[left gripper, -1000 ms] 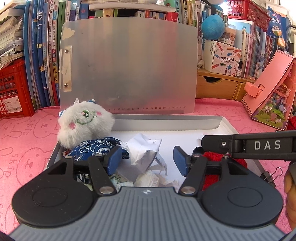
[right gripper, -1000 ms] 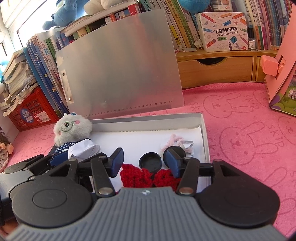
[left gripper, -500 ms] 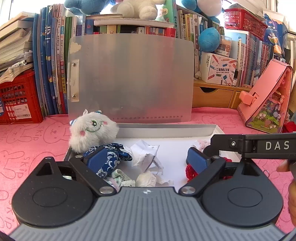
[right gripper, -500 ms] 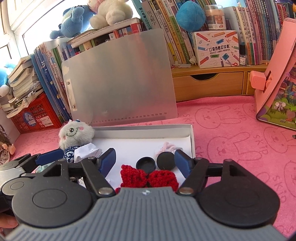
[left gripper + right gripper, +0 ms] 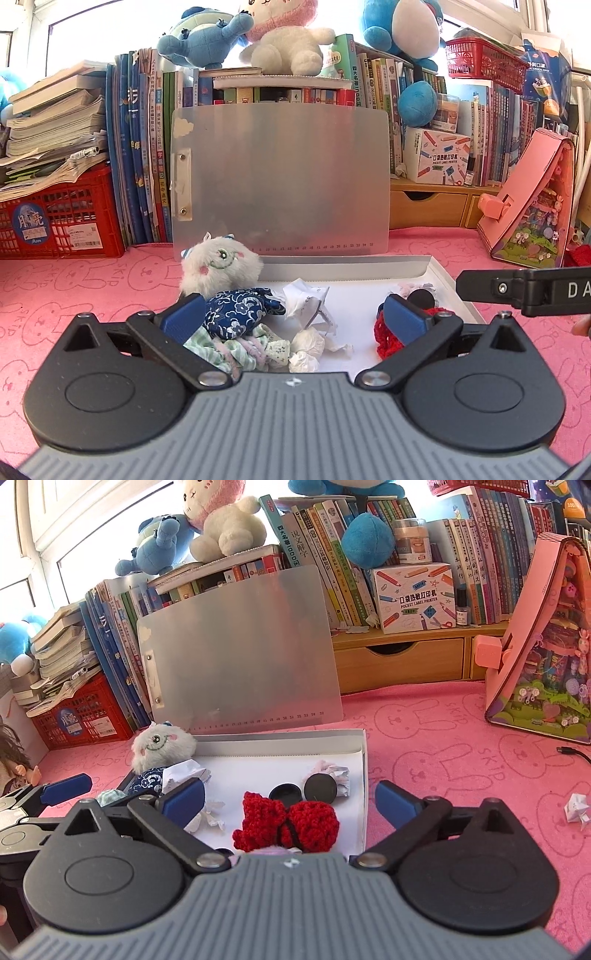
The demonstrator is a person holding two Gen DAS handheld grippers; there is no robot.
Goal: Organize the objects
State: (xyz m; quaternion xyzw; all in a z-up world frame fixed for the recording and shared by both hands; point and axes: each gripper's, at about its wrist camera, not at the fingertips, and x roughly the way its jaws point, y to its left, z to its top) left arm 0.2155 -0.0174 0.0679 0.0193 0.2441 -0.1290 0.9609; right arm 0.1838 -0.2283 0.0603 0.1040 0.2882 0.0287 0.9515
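Observation:
A shallow white box [image 5: 436,275] [image 5: 360,746] lies on the pink mat. It holds a white fluffy plush [image 5: 218,267] [image 5: 162,746], a blue floral pouch [image 5: 236,312], crumpled paper [image 5: 308,299], a red knitted bow [image 5: 291,823] [image 5: 384,336] and two black discs [image 5: 319,788]. My left gripper [image 5: 293,319] is open and empty above the box's near side. My right gripper [image 5: 290,801] is open and empty above the red bow. The right gripper's arm shows in the left wrist view [image 5: 524,291].
A frosted clipboard [image 5: 280,177] [image 5: 240,646] leans against books behind the box. A red crate [image 5: 55,221] stands at the left, a pink toy case [image 5: 532,206] [image 5: 543,638] at the right. A crumpled paper ball [image 5: 576,806] and a black cable [image 5: 574,753] lie on the mat at right.
Both grippers have opened wider and pulled back and up from the box, so more of the shelf and plush toys shows. The box contents have not moved.

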